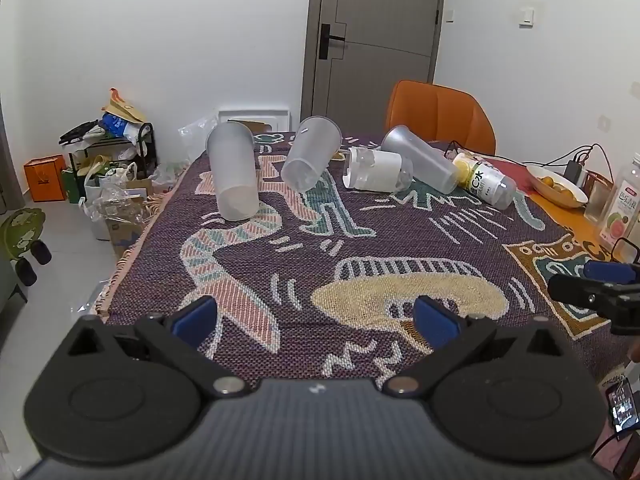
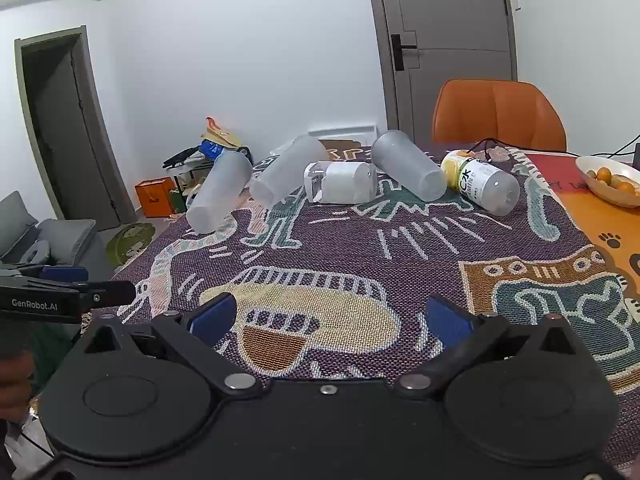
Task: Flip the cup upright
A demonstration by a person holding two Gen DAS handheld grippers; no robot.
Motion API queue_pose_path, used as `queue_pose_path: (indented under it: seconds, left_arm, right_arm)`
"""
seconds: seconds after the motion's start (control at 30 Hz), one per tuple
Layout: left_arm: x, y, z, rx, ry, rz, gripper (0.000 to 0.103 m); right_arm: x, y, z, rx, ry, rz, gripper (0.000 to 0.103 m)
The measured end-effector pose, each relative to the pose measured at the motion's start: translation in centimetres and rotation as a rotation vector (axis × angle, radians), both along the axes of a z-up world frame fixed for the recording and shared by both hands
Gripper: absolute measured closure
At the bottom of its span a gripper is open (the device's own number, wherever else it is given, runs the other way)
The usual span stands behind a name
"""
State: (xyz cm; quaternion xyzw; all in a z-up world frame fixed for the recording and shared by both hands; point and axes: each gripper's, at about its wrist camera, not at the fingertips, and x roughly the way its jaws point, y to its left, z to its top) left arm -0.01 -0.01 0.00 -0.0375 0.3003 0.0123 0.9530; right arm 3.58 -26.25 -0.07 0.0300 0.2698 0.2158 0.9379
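Three frosted plastic cups lie on their sides at the far end of the patterned table cloth (image 1: 360, 264): a left cup (image 1: 234, 172) (image 2: 218, 192), a middle cup (image 1: 310, 158) (image 2: 286, 176) and a right cup (image 1: 420, 164) (image 2: 408, 170). A white-wrapped clear container (image 1: 376, 170) (image 2: 340, 182) and a yellow-labelled bottle (image 1: 486, 180) (image 2: 480, 180) also lie on their sides. My left gripper (image 1: 316, 320) is open and empty over the near cloth, far from the cups. My right gripper (image 2: 330, 320) is open and empty too.
An orange chair (image 1: 440, 114) stands behind the table. A bowl of oranges (image 2: 612, 180), a juice bottle (image 1: 624, 204) and cables sit at the right. Bags and boxes (image 1: 100, 168) clutter the floor at left. The other gripper shows at each view's edge (image 1: 600, 288) (image 2: 60, 296).
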Motion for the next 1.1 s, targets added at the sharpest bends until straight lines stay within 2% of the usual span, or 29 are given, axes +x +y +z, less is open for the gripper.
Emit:
queue_pose_path:
  seconds: [1.1]
  left_arm:
    - [-0.4,-1.1,0.1,0.015,-0.018,-0.05,0.0]
  right_arm:
    - [-0.1,-0.2,0.1,0.004,-0.005,-0.006,0.0]
